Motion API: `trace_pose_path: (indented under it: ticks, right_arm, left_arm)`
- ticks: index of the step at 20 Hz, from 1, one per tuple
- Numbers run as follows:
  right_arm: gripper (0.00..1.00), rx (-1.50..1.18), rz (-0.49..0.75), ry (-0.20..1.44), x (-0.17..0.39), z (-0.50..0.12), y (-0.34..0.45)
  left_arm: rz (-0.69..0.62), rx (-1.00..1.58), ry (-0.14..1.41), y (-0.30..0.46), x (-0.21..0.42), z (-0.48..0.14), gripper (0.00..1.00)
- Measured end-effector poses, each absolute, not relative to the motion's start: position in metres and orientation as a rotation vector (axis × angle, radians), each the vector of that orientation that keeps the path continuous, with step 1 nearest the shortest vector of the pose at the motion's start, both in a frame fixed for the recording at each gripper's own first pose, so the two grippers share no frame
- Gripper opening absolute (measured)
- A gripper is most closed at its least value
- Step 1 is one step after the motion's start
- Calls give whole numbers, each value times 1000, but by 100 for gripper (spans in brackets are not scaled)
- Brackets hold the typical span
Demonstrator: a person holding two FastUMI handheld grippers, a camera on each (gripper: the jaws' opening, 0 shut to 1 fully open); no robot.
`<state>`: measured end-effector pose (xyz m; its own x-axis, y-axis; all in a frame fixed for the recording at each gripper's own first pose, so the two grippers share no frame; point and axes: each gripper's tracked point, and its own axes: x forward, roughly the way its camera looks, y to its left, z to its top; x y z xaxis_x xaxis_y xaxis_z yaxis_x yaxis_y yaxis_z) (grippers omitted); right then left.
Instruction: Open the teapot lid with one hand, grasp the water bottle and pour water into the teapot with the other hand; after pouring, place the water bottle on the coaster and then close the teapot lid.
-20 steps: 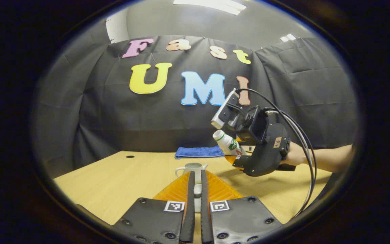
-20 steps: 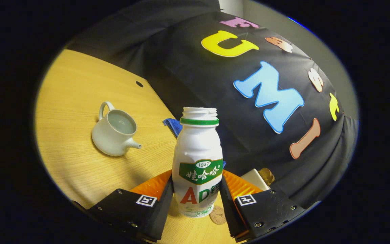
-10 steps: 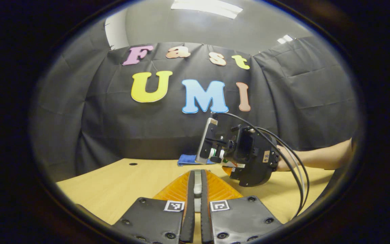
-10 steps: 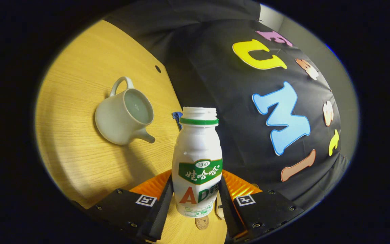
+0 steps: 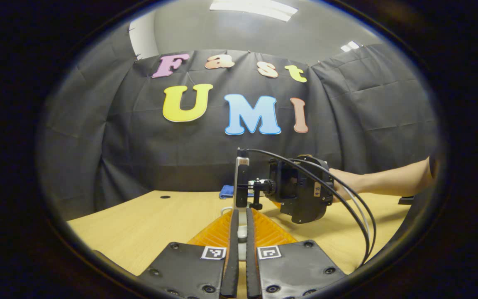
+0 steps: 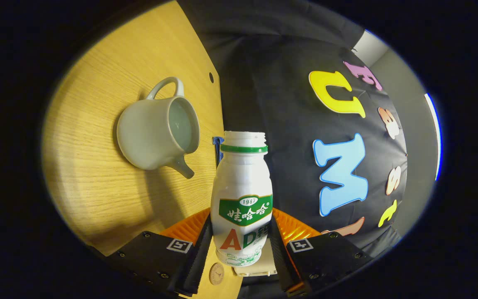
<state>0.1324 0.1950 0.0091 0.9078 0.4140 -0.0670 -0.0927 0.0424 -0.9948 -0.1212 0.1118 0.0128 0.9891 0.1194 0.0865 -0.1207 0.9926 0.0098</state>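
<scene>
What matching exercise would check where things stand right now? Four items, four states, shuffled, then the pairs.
Items:
1. water bottle
2. teapot
3. teapot lid
4. blue cloth

States:
a. lying at the far edge of the table
b. standing on the table, top open
c. clamped in the right hand-held gripper, cap off
d. pinched in the left hand-held gripper

Pairs: 1-c, 2-b, 3-d, 4-a

bare table left of the teapot, open teapot mouth unobstructed, bottle just beside its spout
</scene>
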Motion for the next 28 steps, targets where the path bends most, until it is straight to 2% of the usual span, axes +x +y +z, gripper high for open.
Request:
trace_pose_path:
  ticks: [1,2,3,4,5,23,24,25,28]
  right_arm:
    - [70,-1502,390,-277,132,9,196]
    - [70,-1524,388,-287,132,7,196]
    - [70,-1546,381,-298,131,8,197]
    - [70,-1568,373,-310,131,9,196]
    - [70,-1589,364,-323,131,11,197]
    - [70,-1812,279,-455,135,21,200]
    - [70,-1816,275,-459,136,22,201]
    - [70,-1821,271,-465,135,24,202]
    - [68,-1831,258,-482,138,28,202]
  left_arm:
    - [118,17,-95,112,-122,14,18]
    - [112,15,-106,112,-122,16,13]
    - [116,14,-102,113,-122,14,18]
    - [120,14,-101,116,-123,13,14]
    - [121,14,-98,116,-122,12,18]
    - [125,24,-68,118,-122,5,18]
    - [126,23,-69,118,-121,6,14]
    - [125,24,-69,118,-122,6,18]
    - [124,26,-67,118,-121,6,18]
